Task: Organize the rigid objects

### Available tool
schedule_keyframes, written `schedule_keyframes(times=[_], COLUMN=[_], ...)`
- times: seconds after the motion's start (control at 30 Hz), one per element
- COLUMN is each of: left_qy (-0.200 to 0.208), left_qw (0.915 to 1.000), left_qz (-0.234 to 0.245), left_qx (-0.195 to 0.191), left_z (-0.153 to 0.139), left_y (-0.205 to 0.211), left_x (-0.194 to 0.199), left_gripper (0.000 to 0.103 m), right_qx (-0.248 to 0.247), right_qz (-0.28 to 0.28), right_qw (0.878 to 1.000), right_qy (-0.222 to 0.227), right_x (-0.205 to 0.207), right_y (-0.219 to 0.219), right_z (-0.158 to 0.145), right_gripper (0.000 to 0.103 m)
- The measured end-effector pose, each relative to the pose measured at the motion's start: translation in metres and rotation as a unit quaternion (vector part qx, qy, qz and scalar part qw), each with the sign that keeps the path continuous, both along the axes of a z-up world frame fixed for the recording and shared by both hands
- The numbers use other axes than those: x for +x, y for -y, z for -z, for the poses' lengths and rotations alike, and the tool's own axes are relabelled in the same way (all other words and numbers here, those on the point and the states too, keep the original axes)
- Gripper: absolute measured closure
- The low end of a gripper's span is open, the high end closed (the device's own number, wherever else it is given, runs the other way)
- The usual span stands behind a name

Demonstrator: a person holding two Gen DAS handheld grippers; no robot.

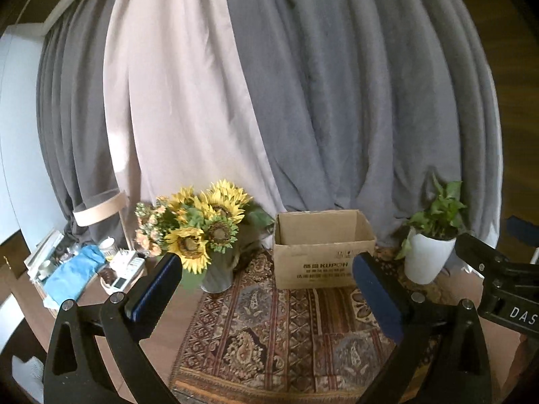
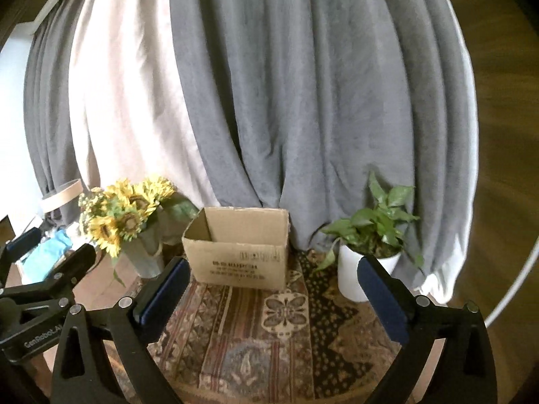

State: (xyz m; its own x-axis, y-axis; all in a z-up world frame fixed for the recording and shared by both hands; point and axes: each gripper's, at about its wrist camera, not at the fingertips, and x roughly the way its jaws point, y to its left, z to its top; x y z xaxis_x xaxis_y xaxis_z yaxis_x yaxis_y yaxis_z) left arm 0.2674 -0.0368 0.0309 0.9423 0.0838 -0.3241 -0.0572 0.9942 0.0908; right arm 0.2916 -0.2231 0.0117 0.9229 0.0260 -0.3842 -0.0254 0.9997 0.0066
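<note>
An open brown cardboard box stands upright on a patterned rug, its flaps folded away and its top gaping. Dark printed lettering marks its front wall. What is inside cannot be seen.

Ahead of my tools: bare patterned cloth, free passage. Obstacles at the far edge: sunflower vase left, open cardboard box centre, white potted plant right. Narrow gaps between them. Curtains close off the back.
</note>
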Motion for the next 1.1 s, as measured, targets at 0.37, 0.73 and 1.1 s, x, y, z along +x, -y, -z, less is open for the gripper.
schedule_keyframes(times=[0.37, 0.73, 1.1], left_qy=[0.007, 0.004, 0.022], left_qw=[0.9997, 0.9993, 0.9992], left_qz=[0.023, 0.036, 0.032], left_qx=[0.001, -0.005, -0.009], left_z=[0.0, 0.001, -0.007], left_y=[-0.025, -0.048, -0.053], left_x=[-0.101, -0.175, -0.228], left_gripper=[0.0, 0.0, 0.0], right_qx=[0.012, 0.012, 0.004], right_qz=[0.028, 0.04, 0.034], right_qw=[0.999, 0.999, 0.999], right_qy=[0.011, 0.008, 0.024], right_x=[-0.106, -0.19, -0.247], right_y=[-0.02, -0.046, -0.058], right_z=[0.006, 0.009, 0.002], right_gripper=[0.002, 0.002, 0.002])
